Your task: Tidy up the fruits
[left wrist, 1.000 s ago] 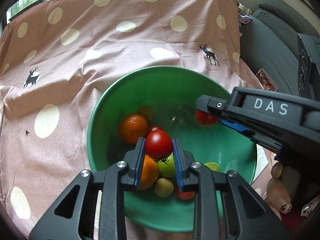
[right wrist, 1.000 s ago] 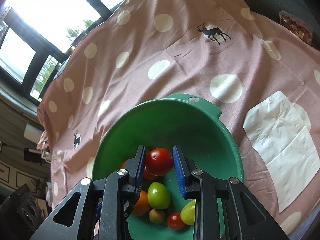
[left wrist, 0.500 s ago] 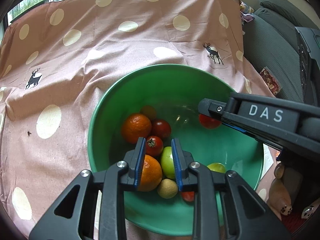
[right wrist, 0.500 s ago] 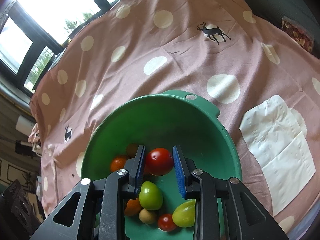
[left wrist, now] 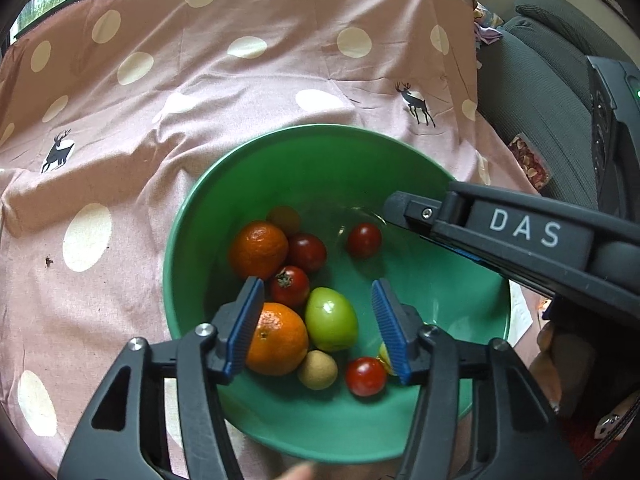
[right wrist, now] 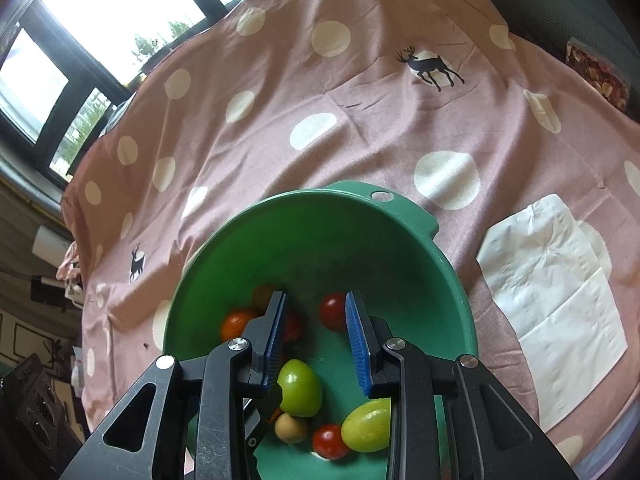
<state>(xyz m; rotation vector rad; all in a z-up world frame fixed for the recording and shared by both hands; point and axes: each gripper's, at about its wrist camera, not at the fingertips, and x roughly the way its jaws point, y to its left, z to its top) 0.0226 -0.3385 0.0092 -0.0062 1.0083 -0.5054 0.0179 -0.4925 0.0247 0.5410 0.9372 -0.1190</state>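
A green bowl (left wrist: 304, 148) sits on a pink dotted cloth and holds several fruits: two oranges (left wrist: 258, 250), red tomatoes (left wrist: 364, 240), a green apple (left wrist: 331, 319), a small tan fruit (left wrist: 318, 369). My left gripper (left wrist: 316, 320) is open and empty above the apple and the near orange. My right gripper (right wrist: 316, 340) is open and empty over the bowl (right wrist: 360, 208); a red tomato (right wrist: 332, 312) lies in the bowl just beyond its fingers. It reaches in from the right in the left wrist view (left wrist: 404, 204).
A white paper napkin (right wrist: 556, 280) lies on the cloth (left wrist: 200, 92) right of the bowl. A grey sofa (left wrist: 532, 72) stands at the right edge. Windows (right wrist: 100, 8) are behind the table. A yellow-green fruit (right wrist: 366, 424) lies at the bowl's near side.
Both grippers have opened. The left one let its tomato drop among the fruits, then the right one let its tomato fall to the bowl's far side.
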